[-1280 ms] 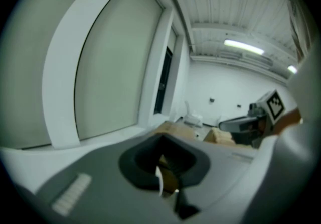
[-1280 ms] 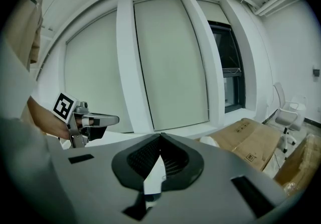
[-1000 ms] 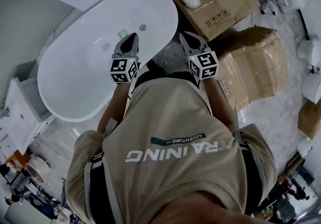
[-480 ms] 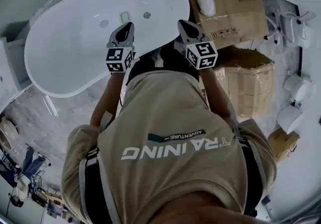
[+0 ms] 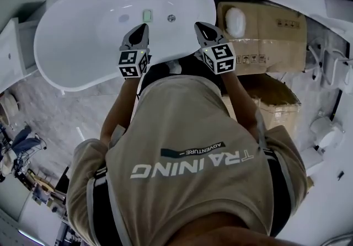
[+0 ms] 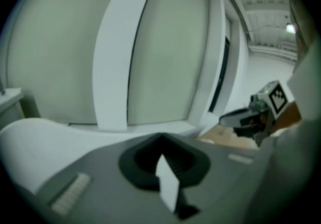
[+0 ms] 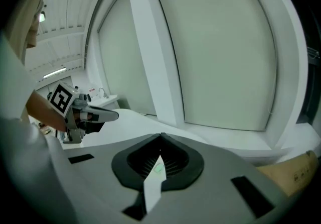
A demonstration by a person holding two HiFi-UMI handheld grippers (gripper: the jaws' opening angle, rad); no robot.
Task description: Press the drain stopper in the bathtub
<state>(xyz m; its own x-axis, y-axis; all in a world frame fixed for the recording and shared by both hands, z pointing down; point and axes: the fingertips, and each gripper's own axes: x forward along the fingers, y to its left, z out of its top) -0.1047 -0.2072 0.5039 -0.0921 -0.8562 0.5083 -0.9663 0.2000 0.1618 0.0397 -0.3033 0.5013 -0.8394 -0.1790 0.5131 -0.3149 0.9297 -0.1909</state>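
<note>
Jaws closed and empty on left gripper (image 5: 143,28) and right gripper (image 5: 198,25) | white oval bathtub (image 5: 71,46) now squarer ahead than a second ago | small round metal drain stopper (image 5: 171,18) on tub floor, beyond both tips, untouched | approach only, press pending

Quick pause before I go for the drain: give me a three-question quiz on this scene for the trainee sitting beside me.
1. True or false: the left gripper has its jaws wide apart.
2. Multiple choice: the cardboard box lies nearest to A) the left gripper, B) the right gripper, C) the small green mark.
3. Fill in: the small green mark lies inside the white ____.

Key: 1 false, the jaws are together with nothing between them. 2 B. 3 bathtub.
</note>
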